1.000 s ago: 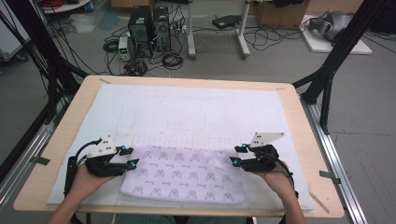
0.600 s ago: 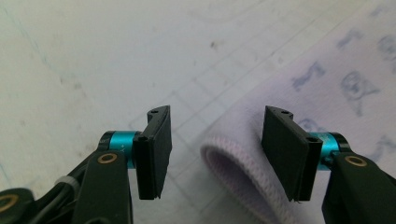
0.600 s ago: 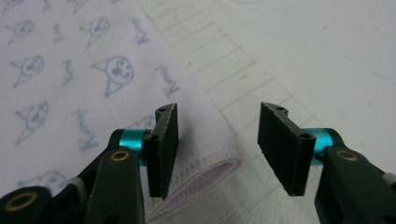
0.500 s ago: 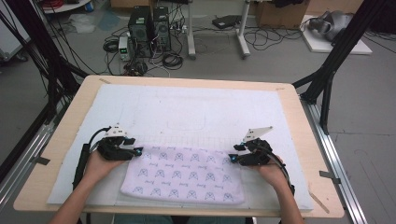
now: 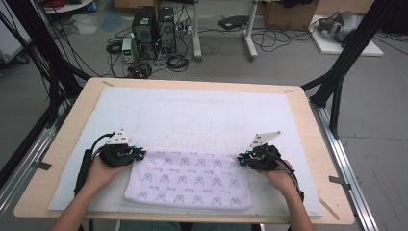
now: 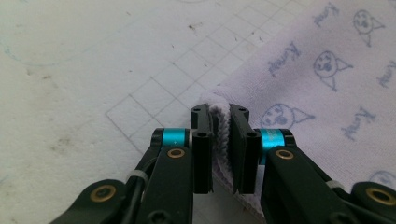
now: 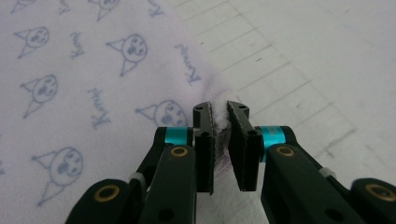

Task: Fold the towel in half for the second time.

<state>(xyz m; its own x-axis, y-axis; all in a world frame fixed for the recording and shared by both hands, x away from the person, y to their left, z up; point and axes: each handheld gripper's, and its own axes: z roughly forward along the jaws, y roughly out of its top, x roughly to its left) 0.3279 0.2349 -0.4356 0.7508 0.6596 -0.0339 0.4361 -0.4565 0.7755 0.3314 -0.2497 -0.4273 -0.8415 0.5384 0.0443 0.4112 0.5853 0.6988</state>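
The printed towel (image 5: 190, 179) lay flat at the near edge of the white mat (image 5: 202, 113), between the person's two hands. The left gripper (image 5: 138, 153) had just closed its jaws on the towel's far left corner, the cloth bunched between them, and the right gripper (image 5: 241, 159) had likewise just pinched the far right corner. Beyond them, the mat stretched bare across the wooden table (image 5: 308, 115).

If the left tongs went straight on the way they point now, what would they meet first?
The left tongs, shut on the patterned cloth corner, point across the white mat. Beyond the pinched fold, probably bare mat; depth is unclear.
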